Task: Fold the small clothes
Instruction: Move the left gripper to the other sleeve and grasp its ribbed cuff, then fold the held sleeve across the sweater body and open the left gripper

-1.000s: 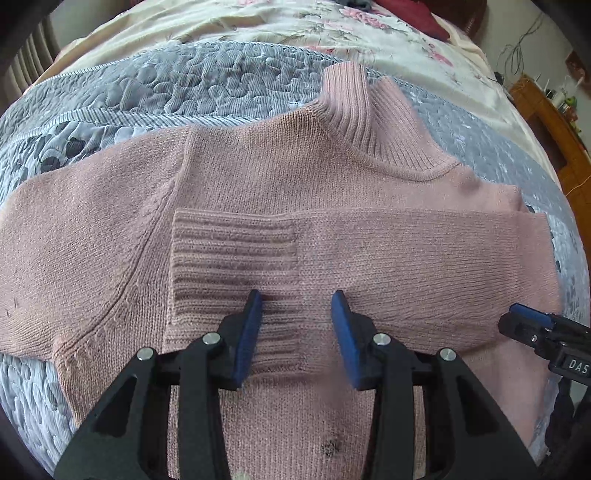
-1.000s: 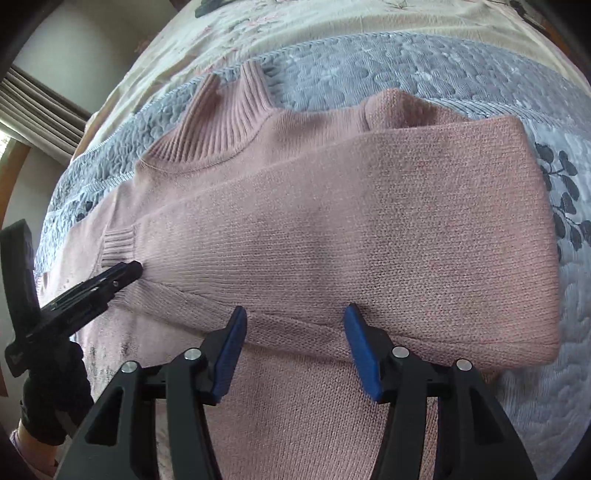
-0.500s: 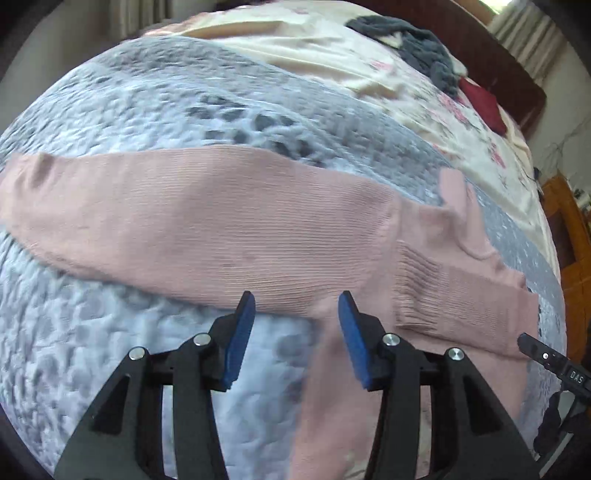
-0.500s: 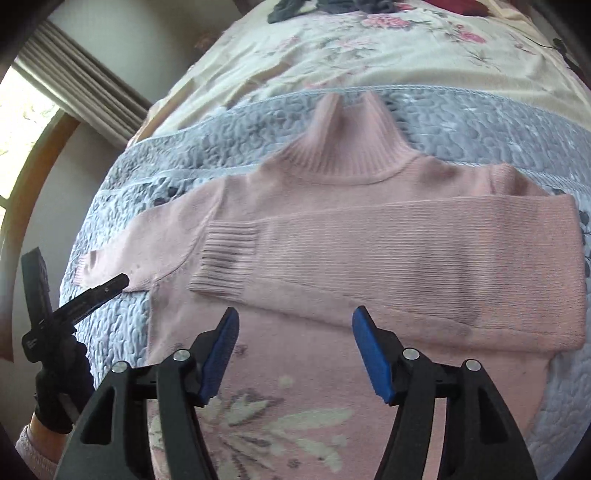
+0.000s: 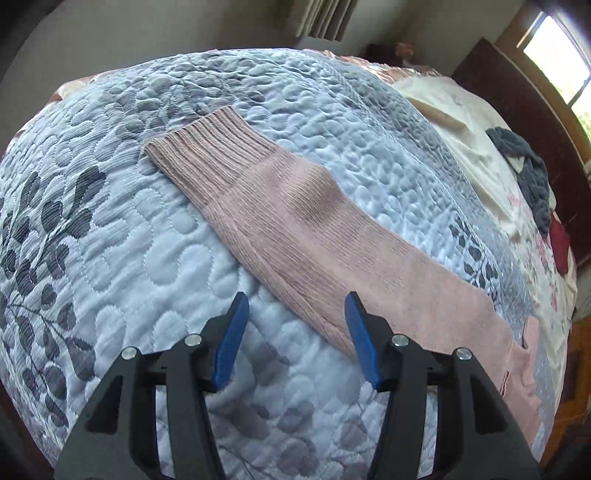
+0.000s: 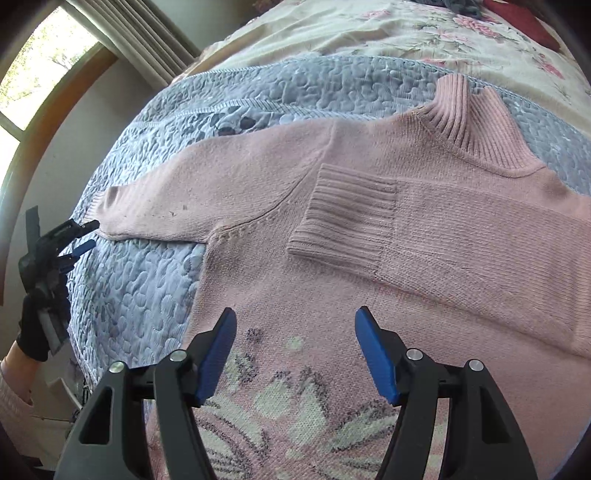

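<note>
1. Bedding fills both views: a pale blue-grey quilted bedspread with a dark leaf print (image 5: 122,229) lies across the near part of the bed, and a cream floral sheet (image 6: 369,33) lies beyond it toward 12 o'clock.
2. Room details: a wood-framed window (image 6: 33,77) with pleated curtains sits at 10 o'clock in the right wrist view; a dark wooden headboard (image 5: 532,92) stands at 2 o'clock in the left.
3. Laid flat on the bedspread, the dusty-pink knitted turtleneck sweater (image 6: 369,258) has one sleeve folded across its chest, the other (image 5: 303,221) stretched out.
4. Wide open and empty, the left gripper (image 5: 295,328) hovers over that outstretched sleeve's edge.
5. Equally spread and empty, the right gripper (image 6: 295,350) hangs above the sweater's front.
</note>
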### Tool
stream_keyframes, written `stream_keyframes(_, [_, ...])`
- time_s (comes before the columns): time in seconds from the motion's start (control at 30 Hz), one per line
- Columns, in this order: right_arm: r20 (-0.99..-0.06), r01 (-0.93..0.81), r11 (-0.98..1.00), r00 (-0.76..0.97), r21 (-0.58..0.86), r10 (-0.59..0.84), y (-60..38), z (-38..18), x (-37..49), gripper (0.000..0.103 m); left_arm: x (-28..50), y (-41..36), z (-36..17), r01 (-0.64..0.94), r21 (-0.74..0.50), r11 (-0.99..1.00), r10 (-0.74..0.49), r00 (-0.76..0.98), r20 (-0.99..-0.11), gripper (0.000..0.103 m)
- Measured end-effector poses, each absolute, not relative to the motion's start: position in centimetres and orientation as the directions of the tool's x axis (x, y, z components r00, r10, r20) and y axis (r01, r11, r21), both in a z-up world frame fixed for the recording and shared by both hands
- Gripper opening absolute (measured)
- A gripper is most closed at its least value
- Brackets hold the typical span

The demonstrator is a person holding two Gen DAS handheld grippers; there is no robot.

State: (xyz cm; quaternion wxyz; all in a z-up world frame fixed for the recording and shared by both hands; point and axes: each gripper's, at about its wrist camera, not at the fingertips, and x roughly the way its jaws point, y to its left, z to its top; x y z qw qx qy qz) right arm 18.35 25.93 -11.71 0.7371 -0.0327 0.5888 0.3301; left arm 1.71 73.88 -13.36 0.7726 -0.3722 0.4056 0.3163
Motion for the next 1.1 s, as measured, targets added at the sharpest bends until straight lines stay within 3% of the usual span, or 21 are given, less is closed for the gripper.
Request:
stream_keyframes(0.33, [-0.895, -0.521, 0.786, 0.088, 0.332, 0.436, 28.0, -12.8, 17.7, 0.067, 3.0, 78.9, -14.9, -0.785, -0.435, 0.441, 0.158, 0.545, -0.823, 0.05])
stream_keyframes(0.47, [-0.9, -0.526, 0.788, 0.092, 0.32, 0.427, 27.9, -12.8, 17.5, 0.067, 3.2, 79.5, -15.1, -0.793, -0.434, 0.427, 0.16, 0.539, -0.827, 0.018])
stream_keyframes(0.53, [-0.901, -0.527, 0.789, 0.094, 0.316, 0.424, 27.7, -12.8, 17.4, 0.067, 3.2, 79.4, -15.0, -0.785, -0.447, 0.429, 0.154, 0.551, -0.82, 0.011])
stream_keyframes(0.8, [-0.899, -0.523, 0.797, 0.122, 0.301, 0.42, 25.6, -11.8, 17.6, 0.067, 4.8, 74.2, -10.4, -0.691, -0.444, 0.571, 0.174, 0.63, -0.757, 0.009])
stream_keyframes(1.1, [-0.891, -0.469, 0.83, 0.172, 0.301, 0.42, 21.2, -10.2, 18.7, 0.067, 10.6, 61.1, -6.9, -0.455, -0.522, 0.721, -0.035, 0.729, -0.684, 0.009])
